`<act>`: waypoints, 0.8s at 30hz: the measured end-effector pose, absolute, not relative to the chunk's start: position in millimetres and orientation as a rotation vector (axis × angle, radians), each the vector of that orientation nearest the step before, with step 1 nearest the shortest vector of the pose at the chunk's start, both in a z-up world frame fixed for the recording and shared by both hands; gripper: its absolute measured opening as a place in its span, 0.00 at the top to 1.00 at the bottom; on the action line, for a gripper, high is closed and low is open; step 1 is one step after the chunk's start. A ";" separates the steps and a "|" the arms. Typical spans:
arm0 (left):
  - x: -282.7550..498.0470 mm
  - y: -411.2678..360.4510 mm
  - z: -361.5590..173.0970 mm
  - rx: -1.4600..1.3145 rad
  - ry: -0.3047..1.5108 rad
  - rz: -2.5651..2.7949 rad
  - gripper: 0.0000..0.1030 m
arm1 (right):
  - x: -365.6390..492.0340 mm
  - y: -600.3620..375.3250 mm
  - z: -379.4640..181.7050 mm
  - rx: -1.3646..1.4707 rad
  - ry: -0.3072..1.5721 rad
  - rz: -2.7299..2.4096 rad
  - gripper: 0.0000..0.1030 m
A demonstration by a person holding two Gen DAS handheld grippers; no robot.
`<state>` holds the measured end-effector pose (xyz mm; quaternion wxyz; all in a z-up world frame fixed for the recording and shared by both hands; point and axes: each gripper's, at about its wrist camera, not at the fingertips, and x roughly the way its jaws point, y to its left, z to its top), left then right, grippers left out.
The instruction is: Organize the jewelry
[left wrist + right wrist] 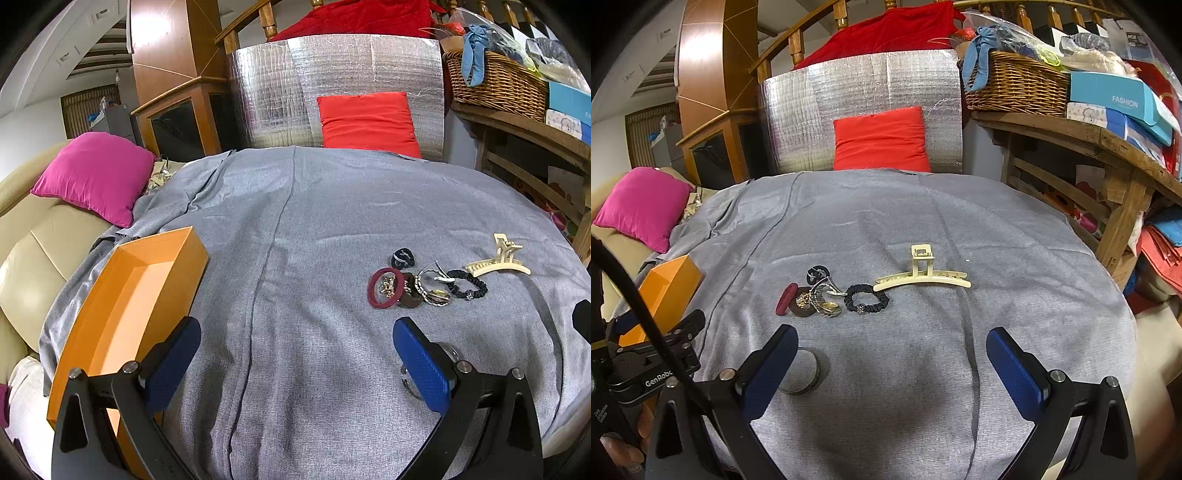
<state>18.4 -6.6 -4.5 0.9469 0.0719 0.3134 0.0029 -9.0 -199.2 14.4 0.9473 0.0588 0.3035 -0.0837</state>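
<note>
Legibly, "FASHION" marks the teal box [1123, 101]; both grippers' jaws gape wide, holding nothing.

Grey cloth [332, 206] covers the tabletop; taken as landmark. At its far edge: red cushion [882, 138] propped against a silver foil panel [849, 110]. Above the panel, red fabric [886, 33] draped over a wooden railing [798, 40]. Off the cloth's left corner: magenta pillow [96, 177] on a cream sofa [33, 266]. Right of the cloth: wooden shelf [1071, 129] carrying a wicker basket [1015, 85] and a blue box [1119, 99] marked "FASHION".
</note>
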 end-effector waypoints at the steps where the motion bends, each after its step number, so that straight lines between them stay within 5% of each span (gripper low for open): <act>1: 18.4 -6.3 -4.6 0.146 0.639 0.005 0.00 | -8.9 -198.6 14.2 0.119 0.618 -0.170 0.00; 24: 35.3 3.0 -12.0 0.102 0.716 -0.037 0.00 | 1.7 -226.1 27.2 0.151 0.585 -0.216 0.00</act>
